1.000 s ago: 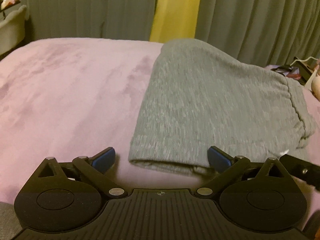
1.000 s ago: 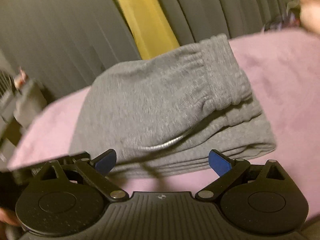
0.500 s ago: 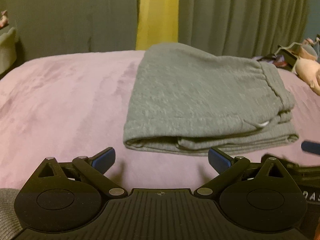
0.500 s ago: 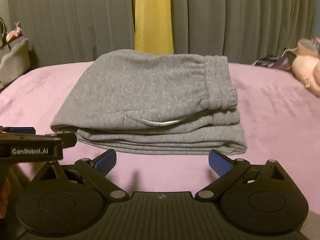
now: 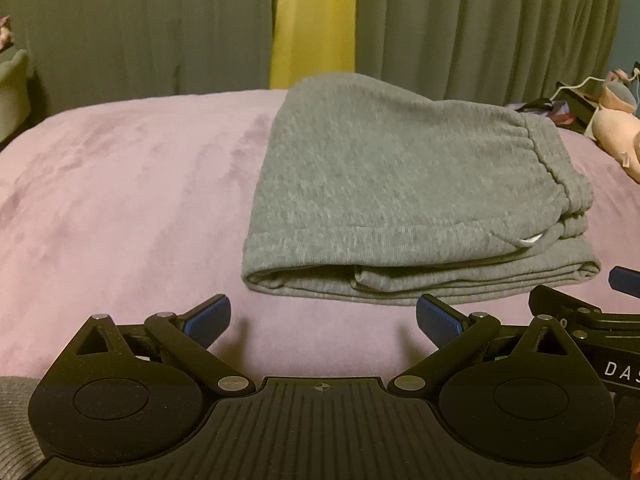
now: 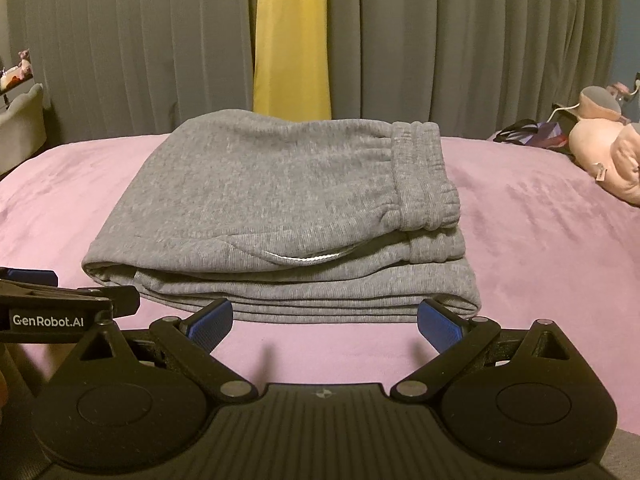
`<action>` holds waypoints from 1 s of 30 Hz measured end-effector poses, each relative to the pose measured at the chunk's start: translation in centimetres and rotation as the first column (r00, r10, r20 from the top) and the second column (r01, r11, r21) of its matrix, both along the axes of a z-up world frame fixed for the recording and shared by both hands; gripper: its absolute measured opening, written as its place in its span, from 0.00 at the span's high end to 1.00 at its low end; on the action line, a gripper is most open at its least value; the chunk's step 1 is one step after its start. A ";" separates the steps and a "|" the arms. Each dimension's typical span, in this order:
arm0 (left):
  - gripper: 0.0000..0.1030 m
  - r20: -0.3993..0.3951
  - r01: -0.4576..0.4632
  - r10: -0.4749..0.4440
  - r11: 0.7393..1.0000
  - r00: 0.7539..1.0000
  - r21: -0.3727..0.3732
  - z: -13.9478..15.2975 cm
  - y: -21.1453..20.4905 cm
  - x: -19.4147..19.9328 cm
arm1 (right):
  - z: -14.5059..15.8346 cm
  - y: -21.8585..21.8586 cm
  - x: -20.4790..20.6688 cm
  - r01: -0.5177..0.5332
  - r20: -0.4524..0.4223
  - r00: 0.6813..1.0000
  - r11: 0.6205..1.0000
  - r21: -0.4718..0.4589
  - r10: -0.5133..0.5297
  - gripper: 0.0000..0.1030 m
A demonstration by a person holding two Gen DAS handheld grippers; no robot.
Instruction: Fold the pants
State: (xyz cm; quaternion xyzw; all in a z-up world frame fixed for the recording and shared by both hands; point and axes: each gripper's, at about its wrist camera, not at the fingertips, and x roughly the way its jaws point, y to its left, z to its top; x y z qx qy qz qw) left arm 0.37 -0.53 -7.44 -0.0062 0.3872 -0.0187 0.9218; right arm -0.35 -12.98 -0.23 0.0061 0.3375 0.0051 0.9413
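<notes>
Grey pants (image 5: 400, 192) (image 6: 288, 208) lie folded into a compact stack on a pink blanket, waistband to the right, layered edges facing me. My left gripper (image 5: 323, 320) is open just short of the stack's near left corner, nothing between its blue pads. My right gripper (image 6: 325, 322) is open too, close to the stack's front edge, empty. Each gripper shows at the edge of the other's view: the right one (image 5: 592, 320) at the right side, the left one (image 6: 52, 304) at the left side.
The pink blanket (image 5: 120, 208) (image 6: 540, 248) spreads wide on both sides of the pants. A pink plush toy (image 6: 608, 156) and dark items with a cable (image 5: 560, 108) lie at the far right. Grey curtains with a yellow strip (image 6: 292, 40) hang behind.
Both grippers drew back from the pants and levelled out; the stack lies released on the blanket. The right view swung from a tilted, blurred look to a straight one.
</notes>
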 end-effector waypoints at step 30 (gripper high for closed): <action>0.00 -0.040 -0.001 0.001 1.000 0.999 -0.006 -0.6 -0.2 0.2 | -0.1 0.0 -0.1 0.005 -0.005 1.000 1.000 0.002 -0.005 0.04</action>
